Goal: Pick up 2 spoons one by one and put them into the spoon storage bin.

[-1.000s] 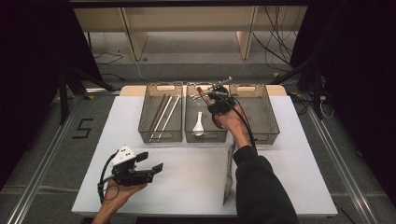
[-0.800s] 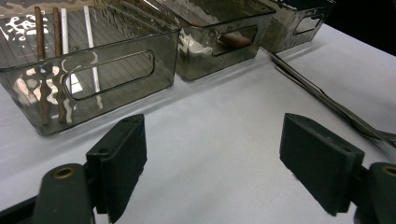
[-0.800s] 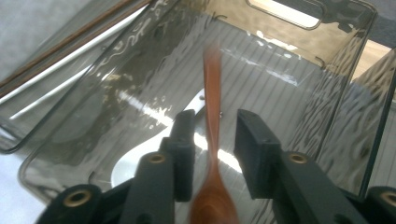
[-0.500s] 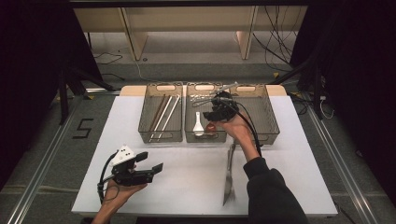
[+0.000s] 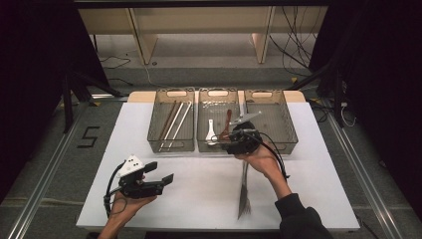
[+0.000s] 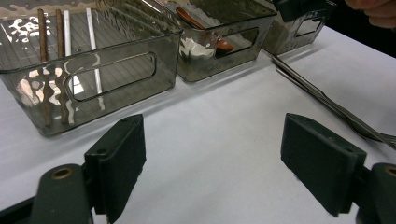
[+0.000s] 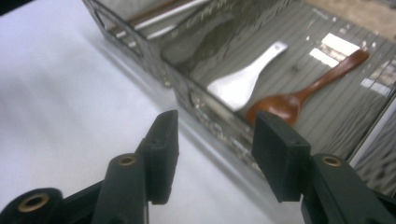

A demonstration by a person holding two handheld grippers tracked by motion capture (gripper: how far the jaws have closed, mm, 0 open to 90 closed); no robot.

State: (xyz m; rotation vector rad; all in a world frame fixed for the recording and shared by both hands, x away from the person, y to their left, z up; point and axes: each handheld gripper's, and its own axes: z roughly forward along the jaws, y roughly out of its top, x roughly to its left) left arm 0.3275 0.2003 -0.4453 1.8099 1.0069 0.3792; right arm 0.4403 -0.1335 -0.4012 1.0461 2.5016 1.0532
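1. Right tool [image 5: 238,142]: jaws part open with nothing between them, having just been opening and then closing a little. It hangs at the near rim of the middle bin [image 5: 218,148].
2. Forks [image 5: 244,191]: they lie on the tabletop [image 5: 199,194] just below that tool, toward the person, long axis running near to far. The right hand is the nearer one, so the coming move is judged a reach back and down.
3. Left tool [image 5: 161,175]: jaws wide open, empty, well apart from the forks.
4. Brown spoon [image 7: 306,91] and white spoon [image 7: 245,79] lie in the middle bin.
5. The forks blur in the high view; their count cannot be told.
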